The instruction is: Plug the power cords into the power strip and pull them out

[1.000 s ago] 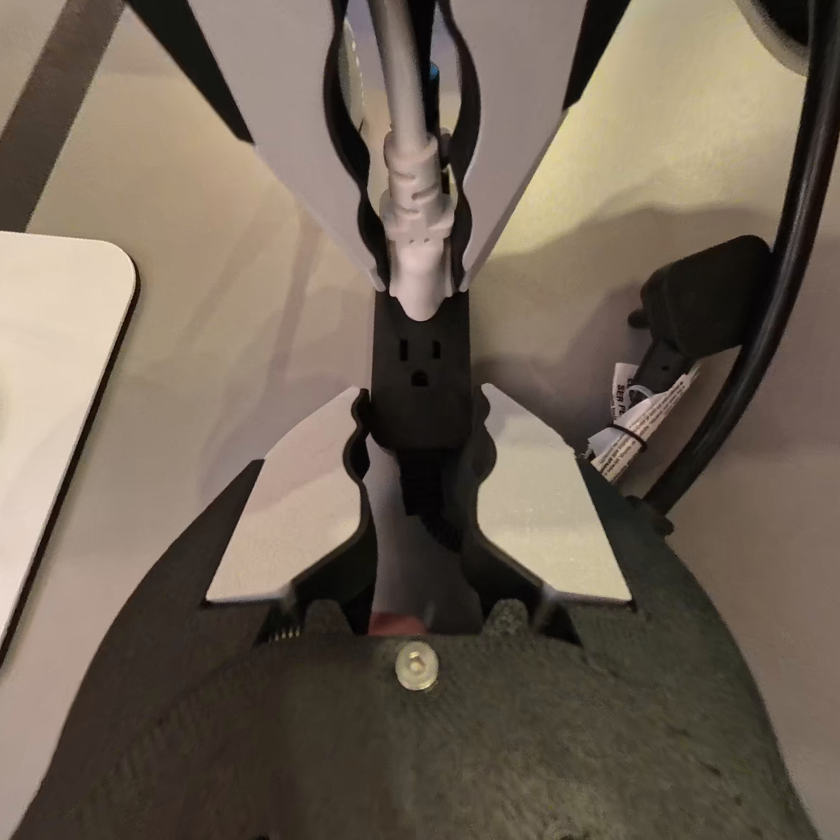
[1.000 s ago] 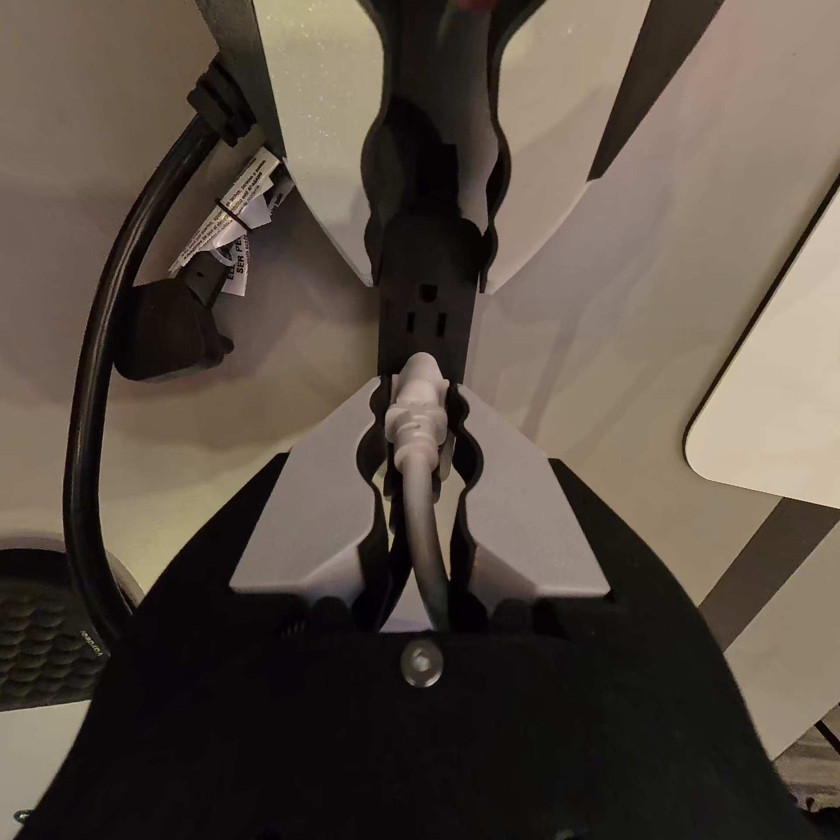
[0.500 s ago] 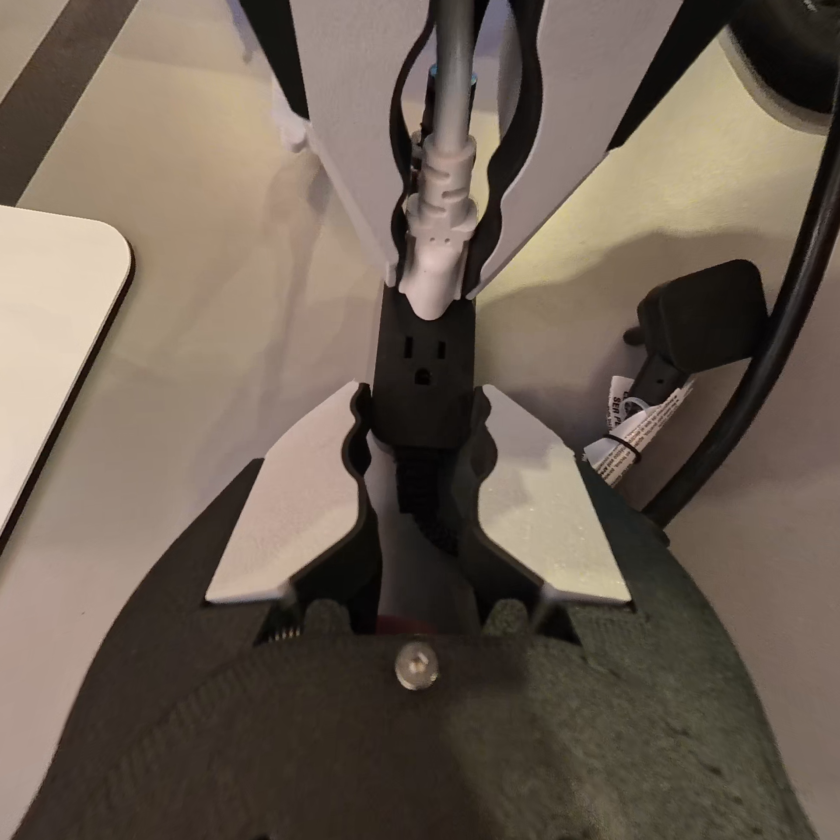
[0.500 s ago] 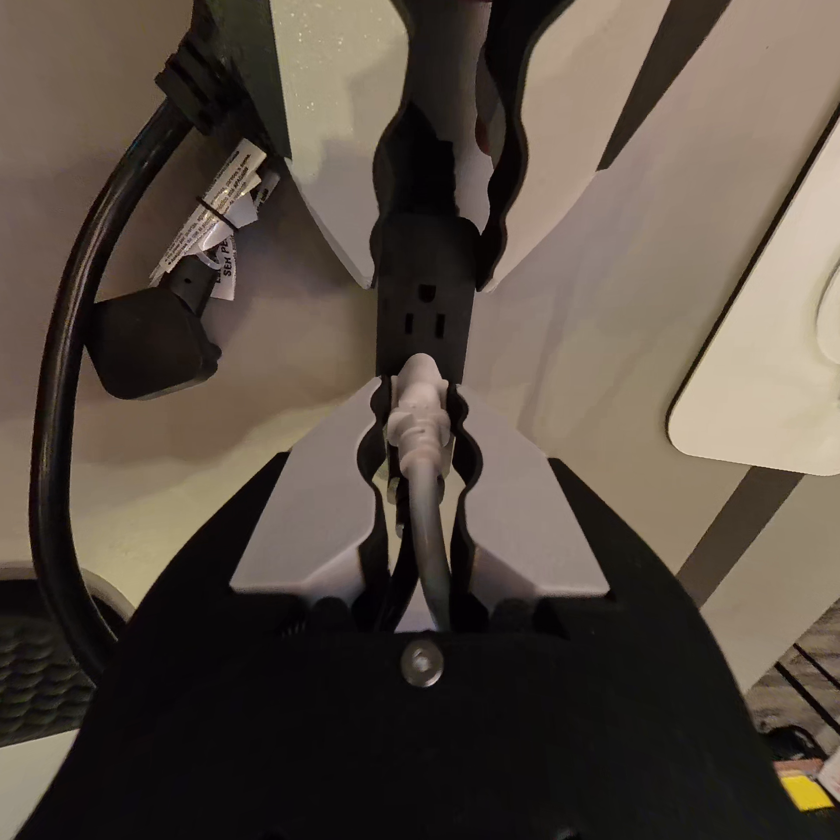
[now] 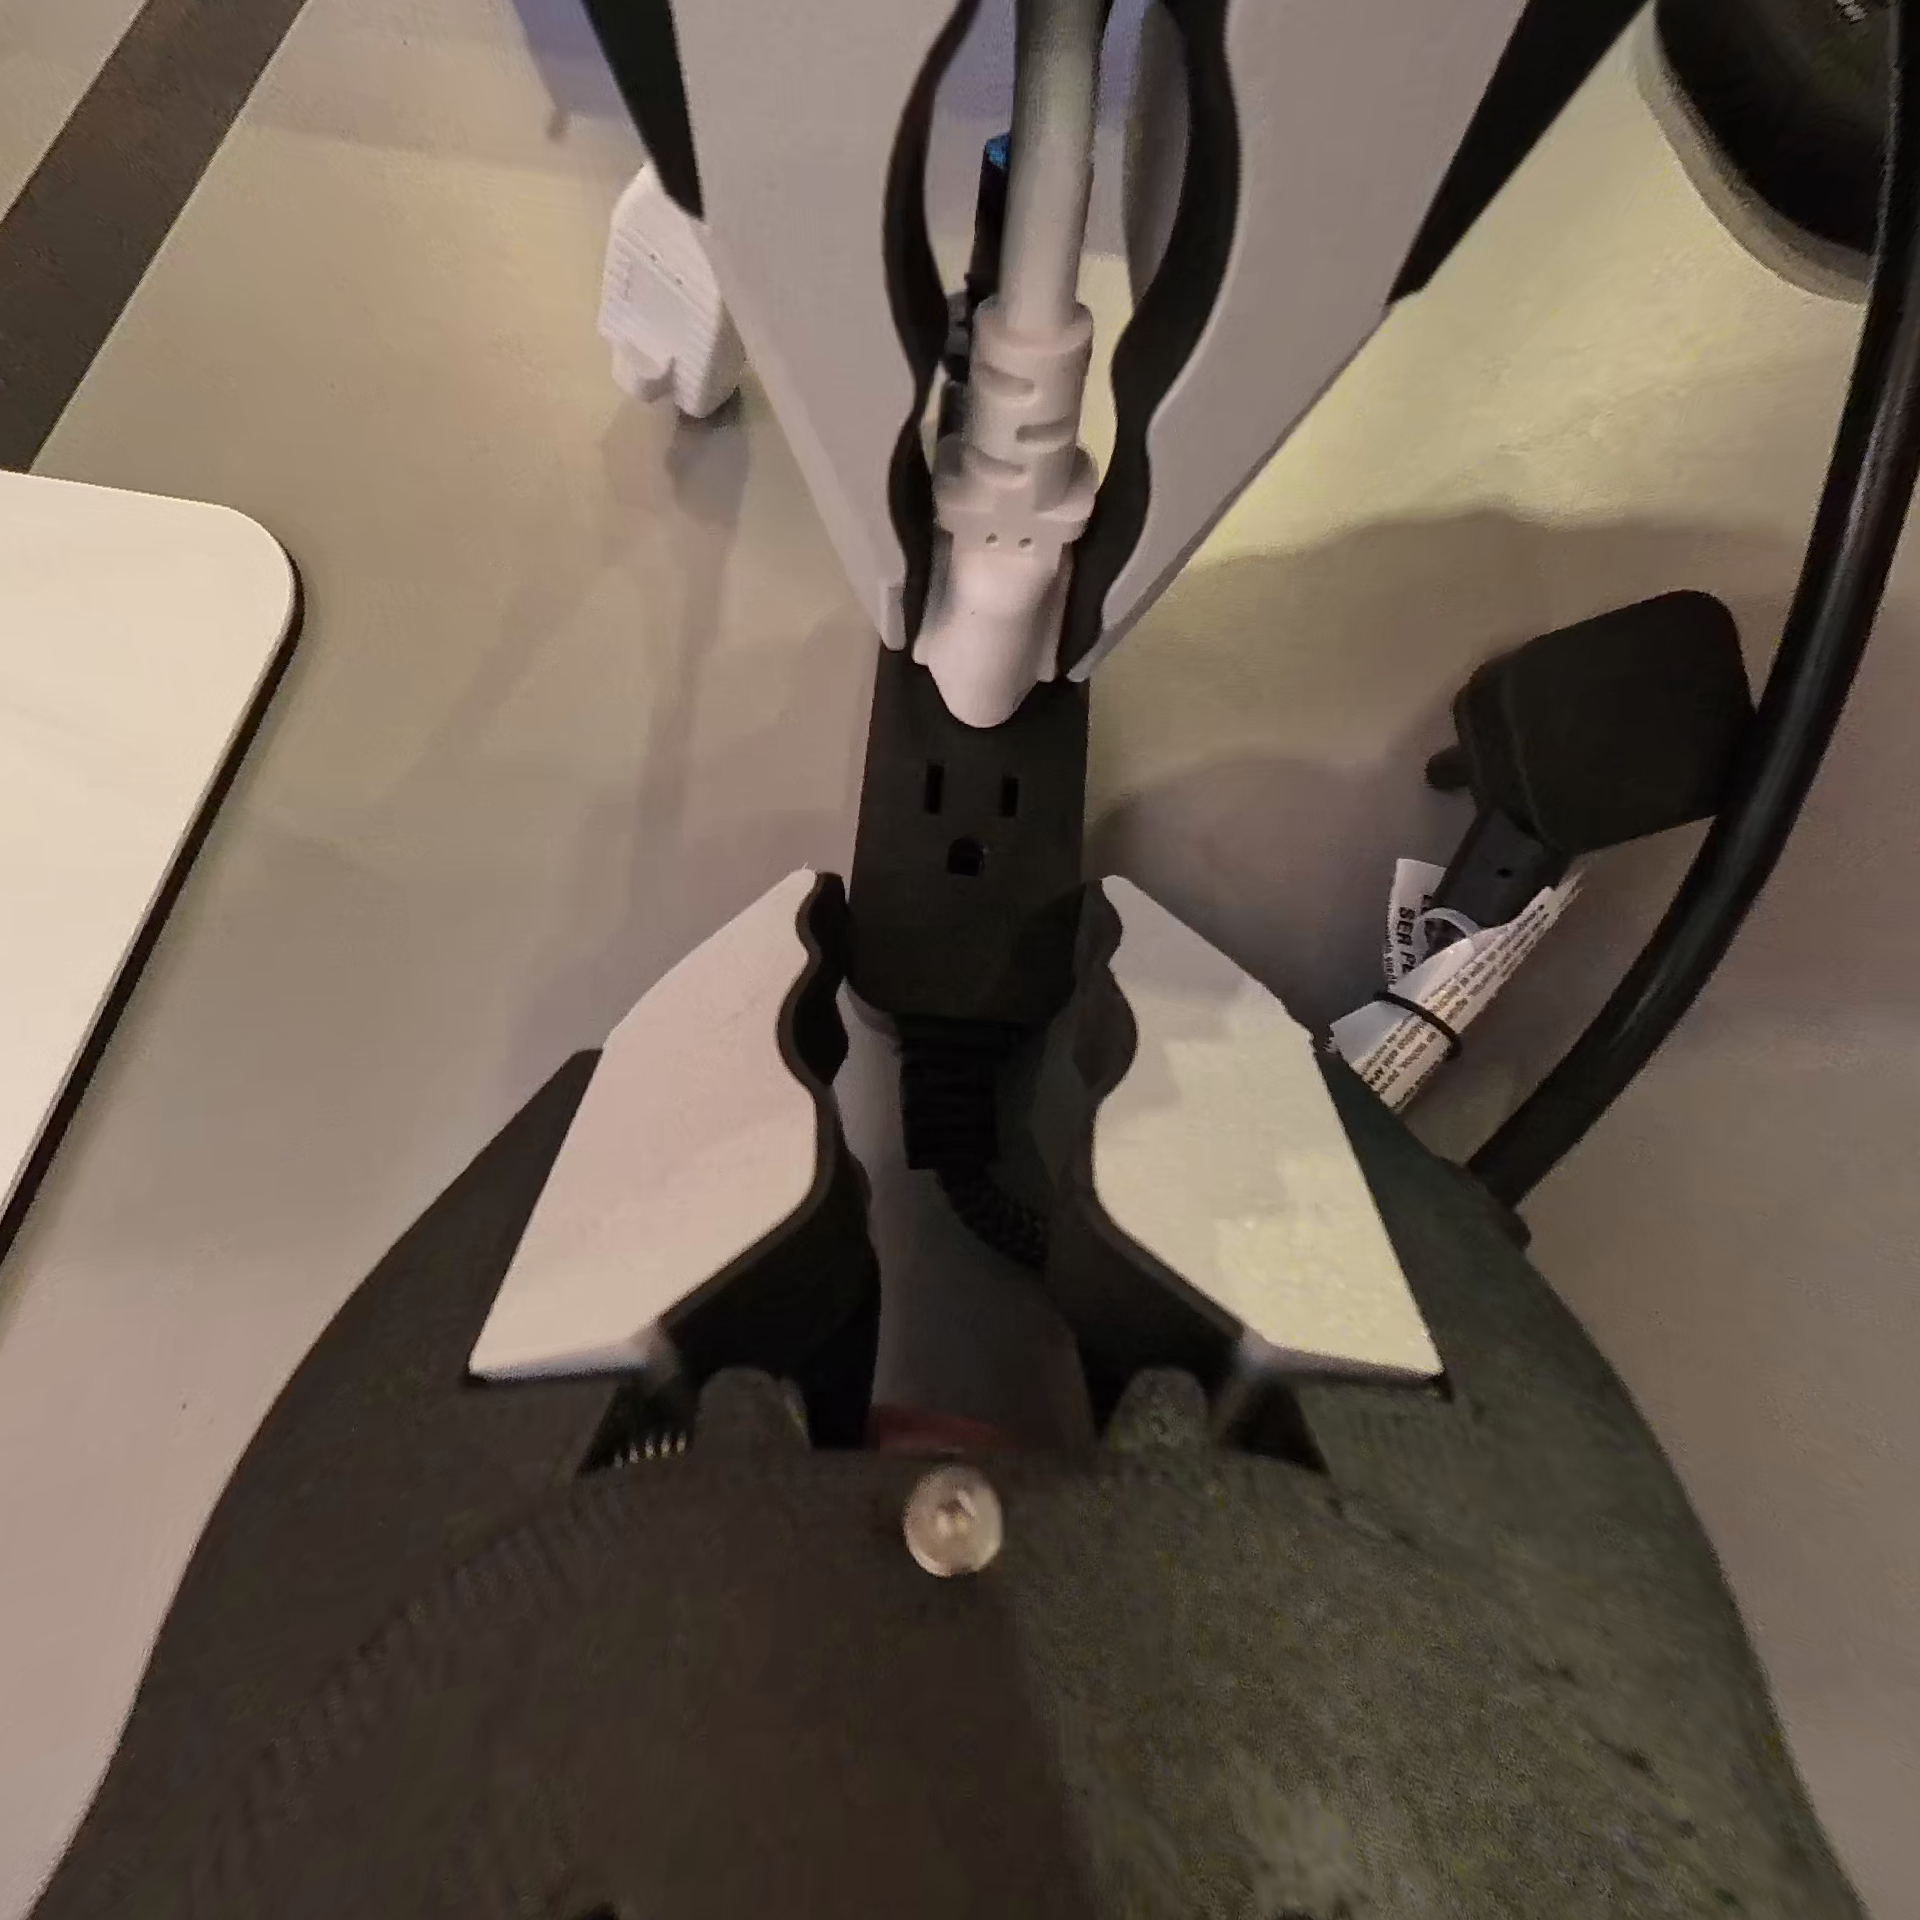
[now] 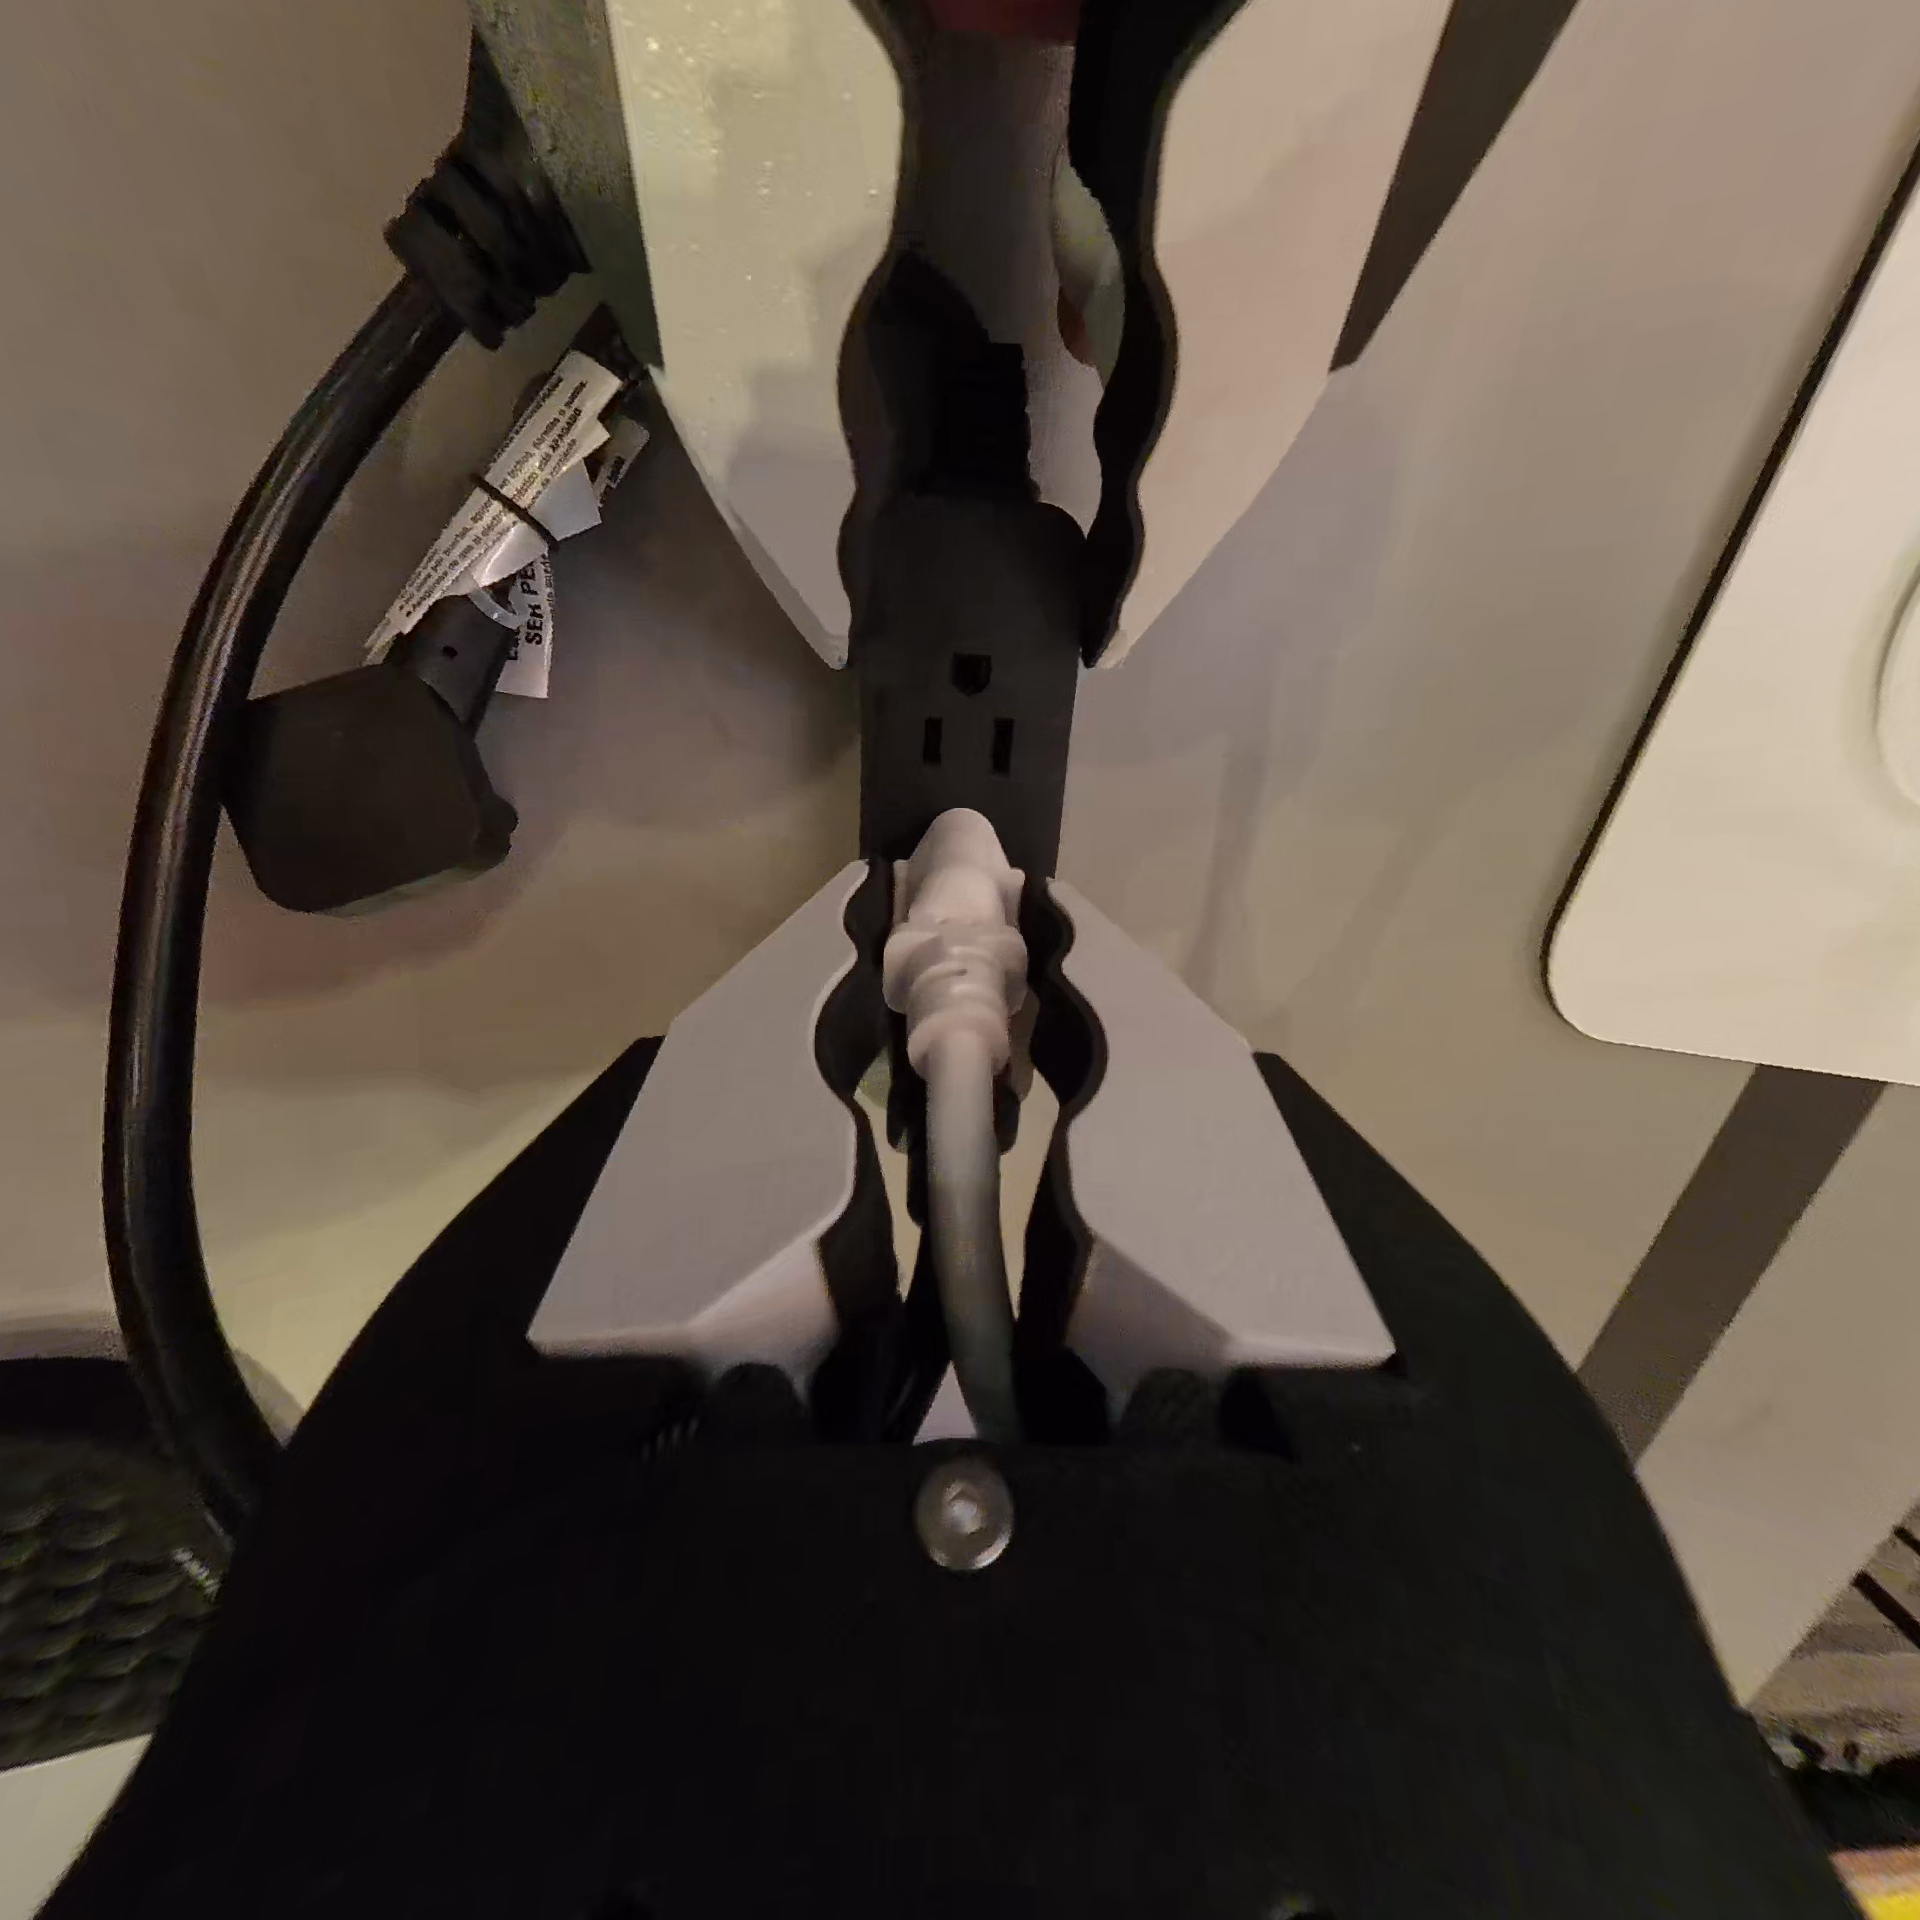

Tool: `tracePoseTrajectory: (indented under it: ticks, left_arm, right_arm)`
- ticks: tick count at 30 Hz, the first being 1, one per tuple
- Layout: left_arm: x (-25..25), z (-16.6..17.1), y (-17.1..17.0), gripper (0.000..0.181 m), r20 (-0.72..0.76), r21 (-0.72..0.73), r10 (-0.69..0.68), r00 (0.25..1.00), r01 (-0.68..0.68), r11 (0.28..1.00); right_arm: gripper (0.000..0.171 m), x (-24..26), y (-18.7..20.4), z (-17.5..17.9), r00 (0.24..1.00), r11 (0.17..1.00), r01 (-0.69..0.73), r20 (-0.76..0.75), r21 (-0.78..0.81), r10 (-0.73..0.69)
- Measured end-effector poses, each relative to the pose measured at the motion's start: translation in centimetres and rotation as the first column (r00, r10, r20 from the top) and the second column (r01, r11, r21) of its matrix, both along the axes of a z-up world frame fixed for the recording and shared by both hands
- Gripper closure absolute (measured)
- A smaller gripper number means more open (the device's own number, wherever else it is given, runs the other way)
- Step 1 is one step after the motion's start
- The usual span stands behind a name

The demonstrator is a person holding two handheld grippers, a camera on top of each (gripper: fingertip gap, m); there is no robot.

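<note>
On a pale worktop crossed by a dark stripe, two hand-held grippers meet nose to nose over a black power strip. A light board with a dark edge and rounded corner lies at the left of the left wrist view, apart from the strip. A thick black cable loops along the far side, and inside its curve a black plug lies unplugged on the worktop, a white paper tag tied just behind it.

The left gripper has its jaws pinching the strip's cord end, with the ribbed strain relief running back between the fingers. The right gripper has its jaws pressed onto a white plug, whose grey cord arches back between them. The white plug's nose touches the strip's face at the socket next to an open one (whether the prongs are fully seated cannot be told).

A small white block, ribbed on its side, stands on the worktop beside the right gripper's finger in the left wrist view.
</note>
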State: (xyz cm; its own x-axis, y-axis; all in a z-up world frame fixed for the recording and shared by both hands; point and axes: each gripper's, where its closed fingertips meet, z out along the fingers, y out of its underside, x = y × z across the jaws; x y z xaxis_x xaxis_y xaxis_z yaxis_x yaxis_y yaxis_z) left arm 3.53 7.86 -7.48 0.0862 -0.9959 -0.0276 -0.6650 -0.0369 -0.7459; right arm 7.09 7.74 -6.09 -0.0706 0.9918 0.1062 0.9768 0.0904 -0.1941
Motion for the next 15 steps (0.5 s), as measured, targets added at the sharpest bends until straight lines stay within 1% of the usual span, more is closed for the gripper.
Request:
tracePoseTrajectory:
  ticks: [4, 8, 9, 11, 15]
  left_arm:
    - [0.03, -0.14, -0.09, 0.138, -0.007, -0.018, -0.005, 1.000, 0.005, 1.000]
    - [0.05, -0.13, -0.06, 0.138, -0.005, -0.015, -0.003, 1.000, 0.003, 1.000]
    - [0.04, -0.13, 0.00, 0.138, -0.004, -0.015, 0.002, 1.000, -0.002, 1.000]
    - [0.05, -0.13, 0.01, 0.138, -0.005, -0.014, 0.001, 1.000, -0.001, 1.000]
    - [0.25, 0.02, 0.05, 0.139, -0.002, 0.011, -0.001, 1.000, 0.001, 1.000]
  right_arm:
    - [0.148, 0.06, -0.05, -0.09, 0.997, 0.988, 0.067, -0.016, -0.138, -0.069]
    - [0.148, -0.03, 0.10, 0.01, 0.987, 0.951, 0.136, -0.048, -0.277, -0.155]
    - [0.148, -0.06, 0.20, 0.02, 0.986, 0.949, 0.138, -0.052, -0.283, -0.159]
    - [0.148, 0.01, 0.19, -0.05, 0.994, 0.970, 0.090, -0.032, -0.226, -0.100]
    - [0.148, 0.08, 0.15, -0.11, 0.998, 0.982, 0.058, -0.025, -0.177, -0.063]
